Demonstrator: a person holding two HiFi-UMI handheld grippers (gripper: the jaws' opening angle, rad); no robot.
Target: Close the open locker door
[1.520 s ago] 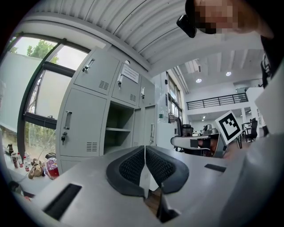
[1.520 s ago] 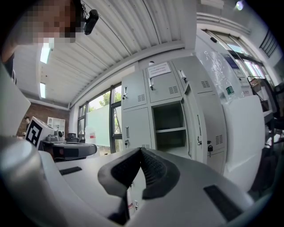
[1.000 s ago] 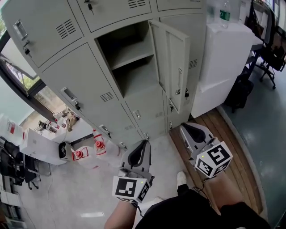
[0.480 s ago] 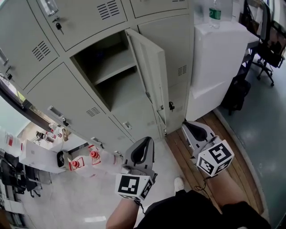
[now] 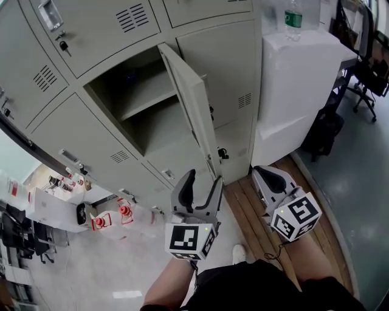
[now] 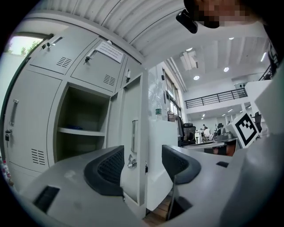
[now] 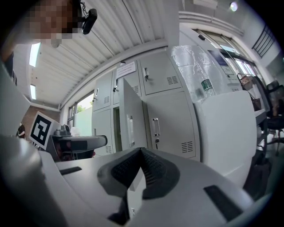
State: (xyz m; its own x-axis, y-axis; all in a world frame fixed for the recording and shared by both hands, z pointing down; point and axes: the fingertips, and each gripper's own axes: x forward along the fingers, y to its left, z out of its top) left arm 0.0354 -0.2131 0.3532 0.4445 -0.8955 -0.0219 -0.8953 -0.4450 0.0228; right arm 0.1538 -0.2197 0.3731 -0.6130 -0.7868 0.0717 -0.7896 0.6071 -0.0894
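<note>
Locker door [image 5: 189, 103]: open. It stands out from the locker bank roughly square to its face, with the free edge toward the person.
Open compartment [image 5: 130, 115]: at 9 o'clock of the locker door in the head view. One shelf [image 5: 144, 97] runs across it.
Left tool [image 5: 202, 179]: the jaws stand wide apart and have just been opening. The pads press on nothing.
Left tool, line of sight: in the left gripper view the free edge of the locker door [image 6: 133, 133] shows in the gap of the left tool [image 6: 142, 166]. Whether the edge lies inside the gap or just beyond it cannot be told.
Left tool, position: at 6 o'clock of the door's lower corner in the head view, near it.
Right tool [image 5: 262, 173]: the jaws are closed tip to tip, with nothing held. This is confirmed in the right gripper view [image 7: 141, 153].
Right tool, position: at 3 o'clock of the left tool, apart from the door and over the wooden floor strip [image 5: 246, 200].
White cabinet [image 5: 304, 85]: at 3 o'clock of the locker door, beside the locker bank.
Bottle [image 5: 293, 15]: upright on top of the white cabinet.
</note>
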